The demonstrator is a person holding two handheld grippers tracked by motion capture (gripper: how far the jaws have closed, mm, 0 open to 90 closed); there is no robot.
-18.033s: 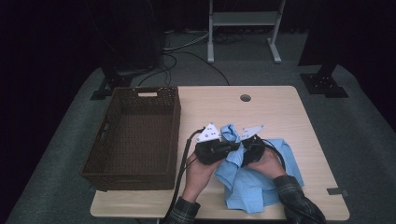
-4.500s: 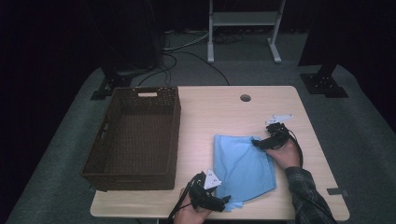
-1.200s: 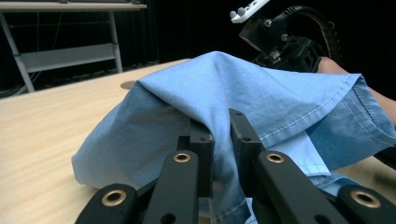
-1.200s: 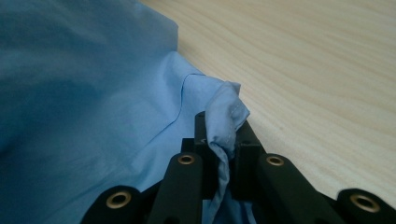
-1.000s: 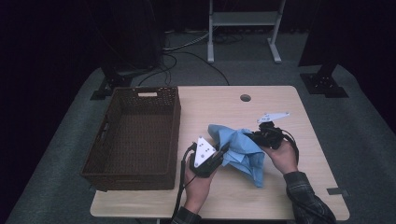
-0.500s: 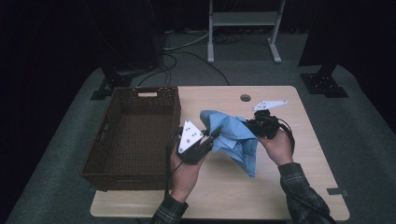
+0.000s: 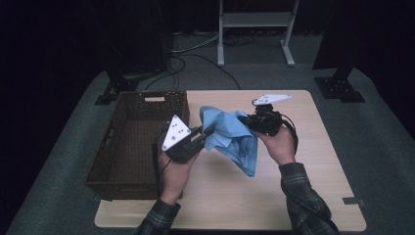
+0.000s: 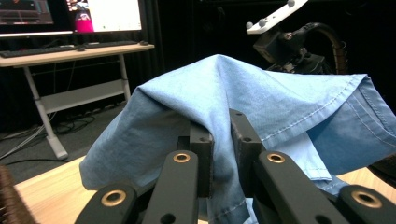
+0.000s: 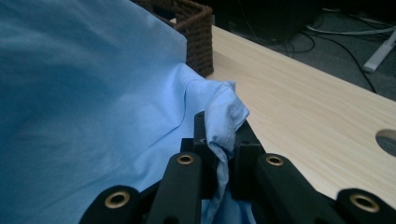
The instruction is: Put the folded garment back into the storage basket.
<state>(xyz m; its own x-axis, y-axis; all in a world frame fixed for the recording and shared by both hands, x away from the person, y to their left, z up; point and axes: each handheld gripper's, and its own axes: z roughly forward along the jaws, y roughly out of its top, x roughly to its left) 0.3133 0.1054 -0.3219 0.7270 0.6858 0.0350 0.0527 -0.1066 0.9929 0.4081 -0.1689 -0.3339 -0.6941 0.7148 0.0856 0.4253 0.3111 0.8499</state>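
A light blue cloth [image 7: 232,137] hangs above the table, held between both grippers, with its loose end drooping toward the tabletop. My left gripper [image 7: 208,133] is shut on the cloth's left part; in the left gripper view the cloth [image 8: 243,98] drapes over the jaws and is pinched between them at my left gripper [image 8: 221,140]. My right gripper [image 7: 250,121] is shut on a bunched edge of the cloth [image 9: 93,93], which is squeezed between the jaws at my right gripper [image 9: 223,140]. The right gripper [image 8: 292,44] shows beyond the cloth in the left gripper view.
A dark brown wicker basket [image 7: 125,142] stands on the left part of the wooden table [image 7: 313,166], its corner [image 9: 196,28] just beyond the cloth. A round hole [image 9: 387,140] is in the tabletop at the back. Desk legs and cables lie on the floor beyond.
Both grippers have risen and moved left toward the basket, carrying the cloth, which has lifted off the table and now hangs between them.
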